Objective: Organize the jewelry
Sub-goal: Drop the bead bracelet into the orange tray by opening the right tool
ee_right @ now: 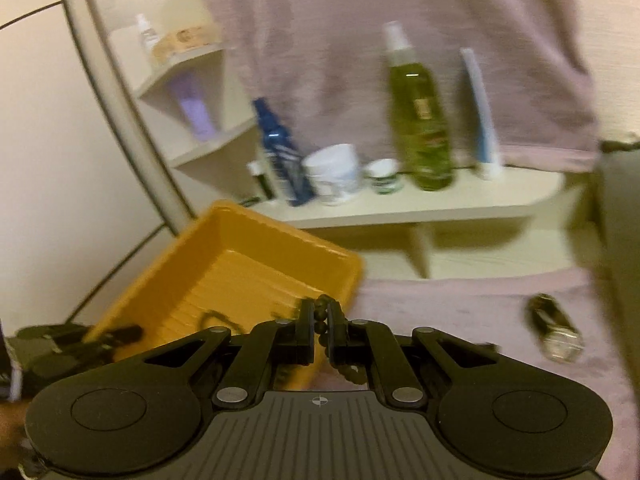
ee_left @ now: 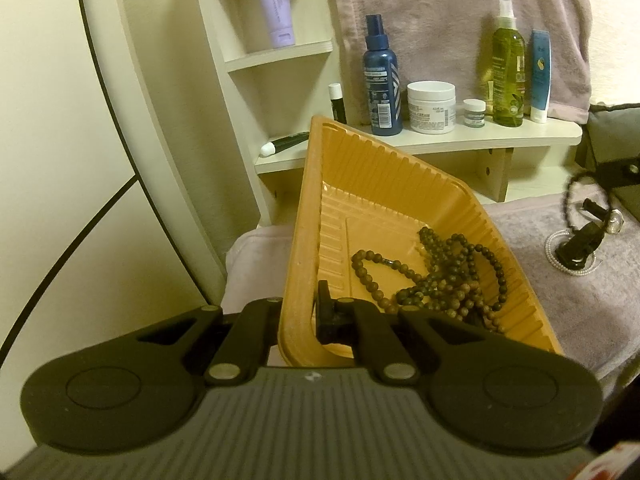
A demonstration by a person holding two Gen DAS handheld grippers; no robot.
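— What has the left gripper [ee_left: 298,312] got?

— The near wall of the orange tray [ee_left: 304,216]. Its 2 fingers are pinched on that wall, 1 outside and 1 inside, and the tray sits tilted over the mauve towel [ee_left: 560,280] that covers the surface.

— And inside the tray?

— Brown wooden bead strands [ee_left: 440,272], heaped in a tangle against the lower side, close to the inner finger.

— The right gripper [ee_right: 320,332]?

— Clamped nearly together on a dark bead strand [ee_right: 322,320]; beads show at the fingertips and more dangle beneath them. It is just at the tray's near right corner. That view is smeared, so I cannot tell whether the strand is over the tray or just outside it.

— Anything left on the towel?

— From the left camera, a white pearl strand [ee_left: 560,256] lies on the towel beneath that right gripper. From the right camera, a small blurred dark bottle [ee_right: 554,332] lies on its side well to the right.

— Behind it all?

— A cream shelf [ee_left: 480,136] with 1 blue spray bottle [ee_left: 382,80], a white jar [ee_left: 431,106], a green spray bottle [ee_left: 508,68] and a blue tube [ee_left: 541,72]
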